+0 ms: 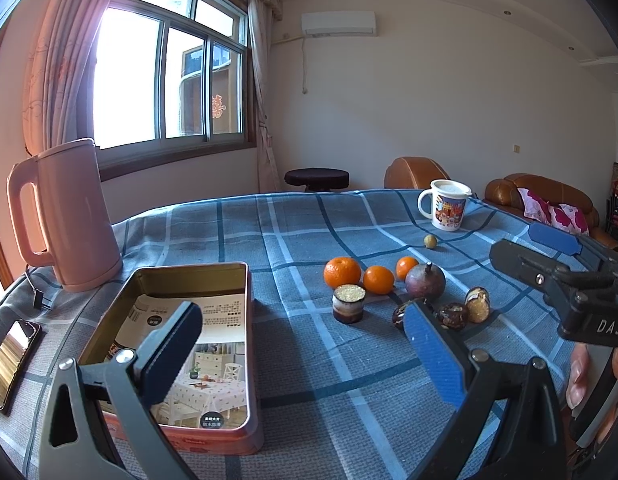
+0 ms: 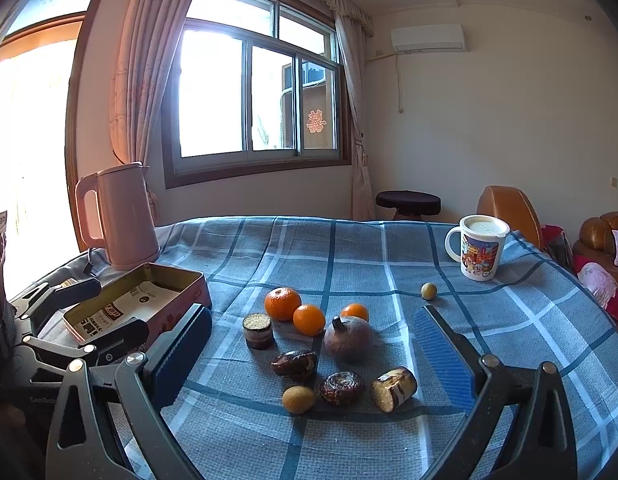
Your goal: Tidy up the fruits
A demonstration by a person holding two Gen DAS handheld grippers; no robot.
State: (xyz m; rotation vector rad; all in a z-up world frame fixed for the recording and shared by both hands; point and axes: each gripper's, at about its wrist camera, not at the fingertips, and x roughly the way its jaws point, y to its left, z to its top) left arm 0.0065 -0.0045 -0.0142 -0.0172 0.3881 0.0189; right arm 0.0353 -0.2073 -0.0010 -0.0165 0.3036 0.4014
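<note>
Three oranges (image 2: 283,303) lie mid-table beside a dark purple round fruit (image 2: 348,338), also seen from the left wrist (image 1: 425,280). Around them lie dark brown pieces (image 2: 295,364), a small brown round fruit (image 2: 298,399), a cut piece with a yellow face (image 2: 393,389) and a short cylinder with a grainy top (image 2: 257,331). A small yellow-green fruit (image 2: 428,291) lies apart near the mug. An open tin box (image 1: 181,344) holds a printed sheet. My left gripper (image 1: 305,354) is open and empty between box and fruits. My right gripper (image 2: 313,356) is open and empty, above the fruits.
A pink kettle (image 1: 69,216) stands at the back left of the blue checked tablecloth (image 1: 309,232). A printed mug (image 2: 479,246) stands at the back right. A phone (image 1: 11,360) lies at the left edge. Brown sofas (image 1: 549,192) and a stool (image 1: 317,178) stand beyond the table.
</note>
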